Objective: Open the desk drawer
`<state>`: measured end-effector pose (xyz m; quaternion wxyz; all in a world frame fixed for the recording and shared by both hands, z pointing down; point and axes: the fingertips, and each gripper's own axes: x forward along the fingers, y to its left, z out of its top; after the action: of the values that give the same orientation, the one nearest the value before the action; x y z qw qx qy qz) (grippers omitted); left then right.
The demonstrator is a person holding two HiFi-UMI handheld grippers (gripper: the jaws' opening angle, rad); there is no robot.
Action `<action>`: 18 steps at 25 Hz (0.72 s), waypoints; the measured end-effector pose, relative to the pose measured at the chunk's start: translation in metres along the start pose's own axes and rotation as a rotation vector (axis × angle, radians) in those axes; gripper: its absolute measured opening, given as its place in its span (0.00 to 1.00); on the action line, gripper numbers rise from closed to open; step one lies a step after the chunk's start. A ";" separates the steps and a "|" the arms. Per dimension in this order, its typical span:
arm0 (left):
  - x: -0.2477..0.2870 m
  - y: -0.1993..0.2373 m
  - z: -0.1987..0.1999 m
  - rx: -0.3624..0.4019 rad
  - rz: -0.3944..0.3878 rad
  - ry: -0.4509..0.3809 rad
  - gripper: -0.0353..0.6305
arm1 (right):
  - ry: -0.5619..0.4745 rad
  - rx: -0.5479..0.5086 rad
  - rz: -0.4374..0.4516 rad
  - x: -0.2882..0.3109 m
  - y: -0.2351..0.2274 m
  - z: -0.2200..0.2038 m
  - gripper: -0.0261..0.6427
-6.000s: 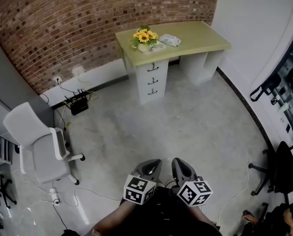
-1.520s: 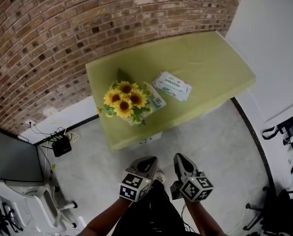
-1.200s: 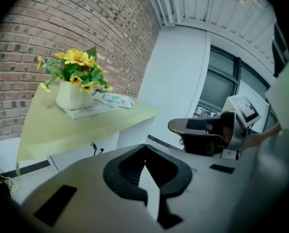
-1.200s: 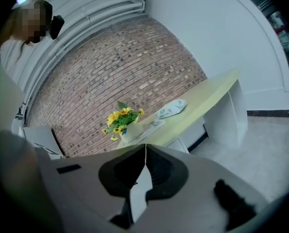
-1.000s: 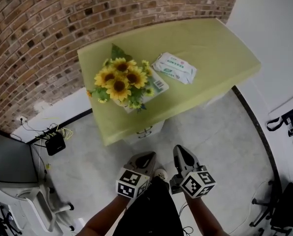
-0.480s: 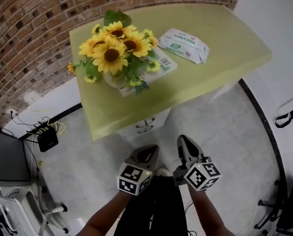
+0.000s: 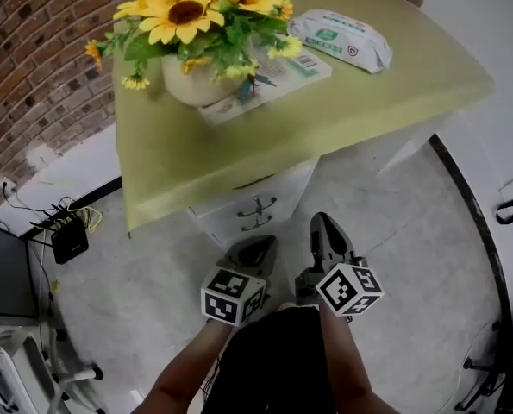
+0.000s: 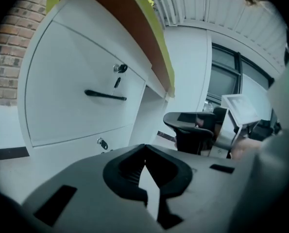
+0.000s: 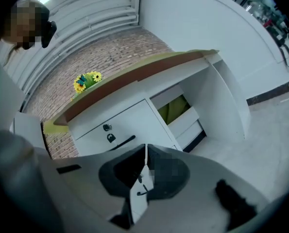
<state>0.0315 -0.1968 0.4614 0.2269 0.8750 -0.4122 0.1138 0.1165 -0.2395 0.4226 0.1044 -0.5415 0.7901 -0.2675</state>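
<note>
A white drawer unit [image 7: 254,212] stands under the left end of the yellow-green desk top [image 7: 265,128]. Its drawer fronts carry black bar handles [image 7: 260,205]. In the left gripper view the top drawer [image 8: 76,96] shows its black handle [image 8: 105,95] and a small lock [image 8: 119,68] above it. The same drawer [image 9: 115,125] and its handle [image 9: 123,141] sit straight ahead in the right gripper view. My left gripper [image 7: 258,245] and right gripper [image 7: 322,225] hang side by side a short way in front of the unit, both shut and empty, touching nothing.
A pot of sunflowers [image 7: 196,24] and a pack of wipes [image 7: 340,37] lie on the desk. A black box with cables [image 7: 66,238] sits on the floor by the brick wall. A dark office chair [image 8: 193,130] stands off to one side. The knee space [image 9: 183,110] opens beside the drawers.
The head view and both grippers have sunk lower and come closer to the desk. The drawer fronts, earlier mostly hidden under the desk top, now show. Both grippers stay shut.
</note>
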 end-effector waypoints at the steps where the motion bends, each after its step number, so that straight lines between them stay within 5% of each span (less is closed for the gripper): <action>1: 0.006 0.004 -0.007 -0.001 -0.009 0.004 0.07 | -0.002 0.006 0.008 0.004 -0.003 -0.007 0.06; 7: 0.032 0.023 -0.035 -0.028 -0.013 -0.046 0.07 | 0.055 -0.030 0.097 0.014 -0.014 -0.046 0.06; 18: 0.050 0.036 -0.093 0.034 -0.005 -0.074 0.07 | 0.118 -0.078 0.210 0.010 -0.039 -0.100 0.06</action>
<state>0.0342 -0.2046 0.5722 0.1972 0.8833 -0.4161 0.0878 0.0982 -0.2279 0.5277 0.0643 -0.4428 0.8570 -0.2556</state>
